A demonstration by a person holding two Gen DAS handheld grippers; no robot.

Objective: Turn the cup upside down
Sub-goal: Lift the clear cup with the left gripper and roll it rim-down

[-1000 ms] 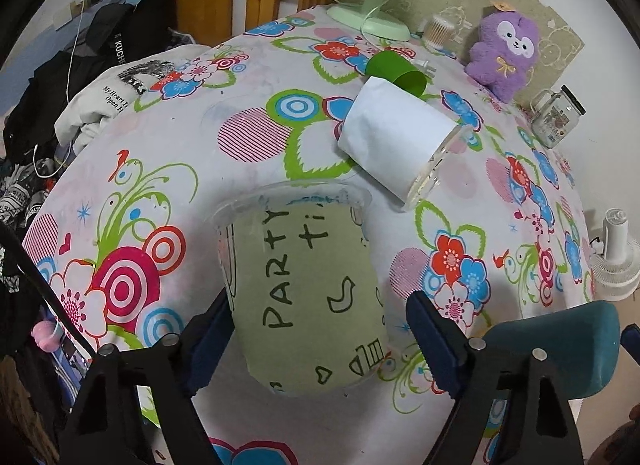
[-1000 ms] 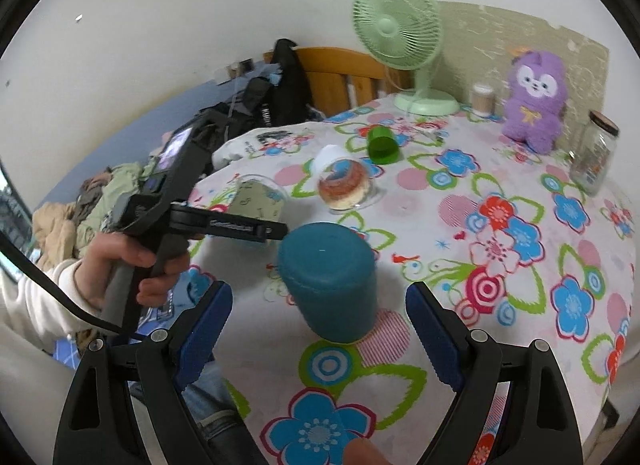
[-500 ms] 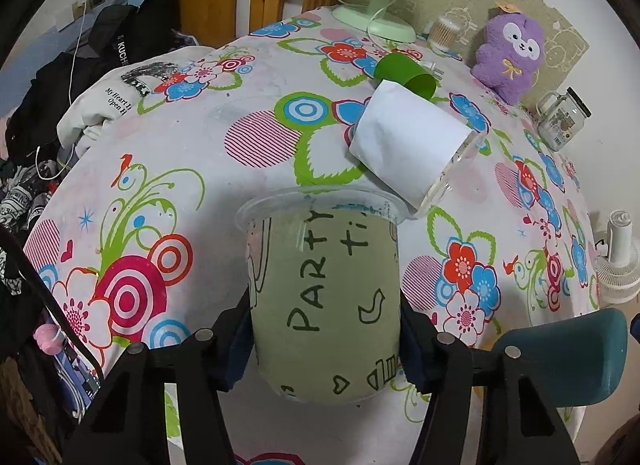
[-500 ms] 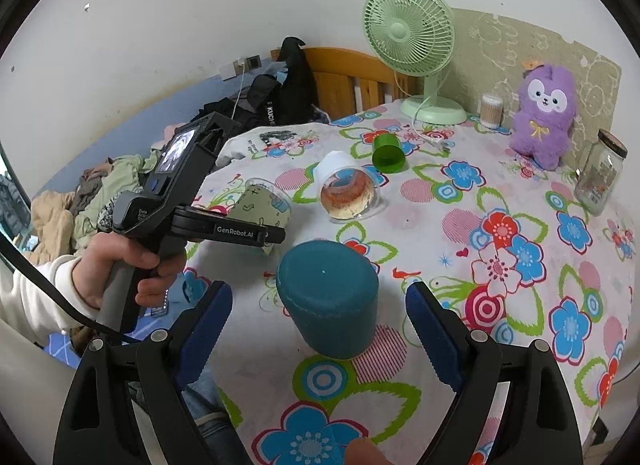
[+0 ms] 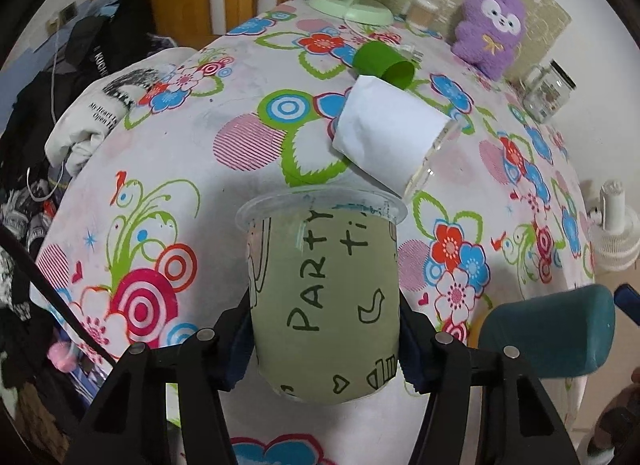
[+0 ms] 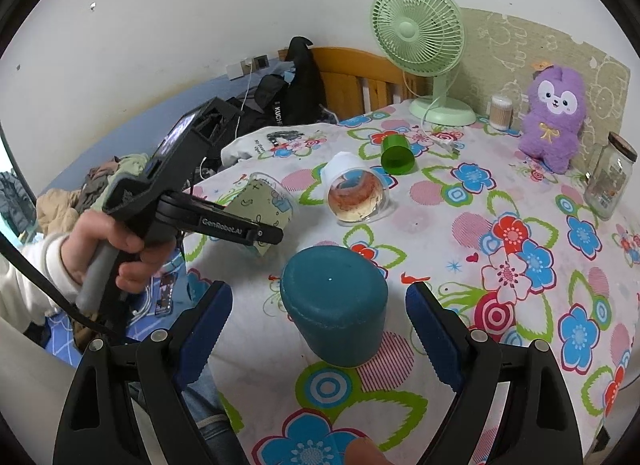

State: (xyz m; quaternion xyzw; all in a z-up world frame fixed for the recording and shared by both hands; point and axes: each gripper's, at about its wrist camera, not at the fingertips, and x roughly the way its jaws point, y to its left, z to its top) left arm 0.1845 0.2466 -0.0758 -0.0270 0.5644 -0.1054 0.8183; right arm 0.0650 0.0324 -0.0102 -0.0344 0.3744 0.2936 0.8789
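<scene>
Left gripper (image 5: 324,329): clenched on the green cup (image 5: 324,305), blue pads pressed to both its sides.
Right gripper (image 6: 316,329): released, jaws wide either side of the upturned teal cup (image 6: 334,311), not touching.
Green cup: near the surface's left edge, clear rim pointing away, "PARTY" lettered along it.
Surface (image 6: 520,225): round, floral cloth; white cup (image 6: 352,189) on its side, small green cup (image 6: 396,155) beyond.
Room: fan (image 6: 420,37), purple plush (image 6: 554,113), jar (image 6: 610,181) along the far edge.
Open room: bare cloth right of the teal cup.

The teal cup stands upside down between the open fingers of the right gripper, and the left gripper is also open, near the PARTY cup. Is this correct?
Not quite: the left wrist view shows the left gripper shut on the PARTY cup. The teal cup and open right gripper are as you say.
</scene>
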